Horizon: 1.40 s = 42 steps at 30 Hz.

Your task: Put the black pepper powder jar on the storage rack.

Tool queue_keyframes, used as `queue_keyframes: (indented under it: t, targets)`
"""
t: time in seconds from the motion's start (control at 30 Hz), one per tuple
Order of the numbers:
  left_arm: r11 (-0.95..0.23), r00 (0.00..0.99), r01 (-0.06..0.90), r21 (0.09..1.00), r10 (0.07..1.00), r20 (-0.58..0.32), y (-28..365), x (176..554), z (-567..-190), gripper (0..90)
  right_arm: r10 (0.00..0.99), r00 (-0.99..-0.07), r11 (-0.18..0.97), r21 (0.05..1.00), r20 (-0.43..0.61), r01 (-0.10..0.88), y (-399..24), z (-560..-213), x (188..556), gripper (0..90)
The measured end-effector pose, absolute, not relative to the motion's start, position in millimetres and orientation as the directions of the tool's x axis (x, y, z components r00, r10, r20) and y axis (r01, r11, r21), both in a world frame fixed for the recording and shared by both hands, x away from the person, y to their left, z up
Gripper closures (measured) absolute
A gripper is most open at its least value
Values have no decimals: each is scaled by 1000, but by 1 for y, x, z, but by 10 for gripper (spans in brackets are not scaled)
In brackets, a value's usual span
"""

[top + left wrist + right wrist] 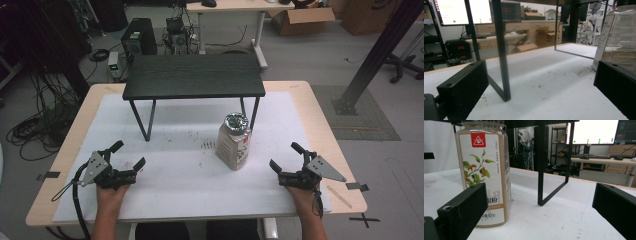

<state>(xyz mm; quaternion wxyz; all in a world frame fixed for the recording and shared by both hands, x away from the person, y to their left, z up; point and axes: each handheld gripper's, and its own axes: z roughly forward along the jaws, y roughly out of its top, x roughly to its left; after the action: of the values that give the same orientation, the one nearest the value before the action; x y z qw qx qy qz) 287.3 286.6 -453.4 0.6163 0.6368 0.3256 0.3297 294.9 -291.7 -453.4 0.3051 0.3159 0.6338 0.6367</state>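
A clear plastic jar of tan powder with a foil-sealed top and a plant label stands upright on the white sheet, right of centre. The same jar rises close at the left of the right gripper view, and the jar shows at the right edge of the left gripper view. My left gripper rests at the front left, open, nothing between its jaws. My right gripper rests at the front right, open and empty, a short way right of the jar.
A small black stand on thin metal legs spans the back of the sheet; one leg is near the left gripper, another leg stands behind the jar. Dark crumbs lie left of the jar. Floor clutter surrounds the wooden table.
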Motion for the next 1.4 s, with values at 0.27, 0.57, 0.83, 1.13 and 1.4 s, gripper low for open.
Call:
queue_keyframes:
  t: [0.27,0.57,0.83,1.13,1.4]
  targets:
    - [-28,571,8,1000,821,18,287,287,-453,2,762,-638,-107,993,116,53,-293,-449,296,0]
    - [-27,570,9,1000,821,18,287,287,-453,2,724,-685,-71,997,82,44,-276,-429,301,0]
    - [-27,571,8,1000,821,18,287,287,-453,2,704,-708,-42,998,55,36,-260,-411,306,0]
    - [-27,570,7,1000,821,18,287,287,-454,2,690,-723,6,999,29,46,-236,-395,312,0]
    - [-27,570,6,1000,821,19,287,287,-454,2,677,-736,41,997,17,61,-217,-388,317,0]
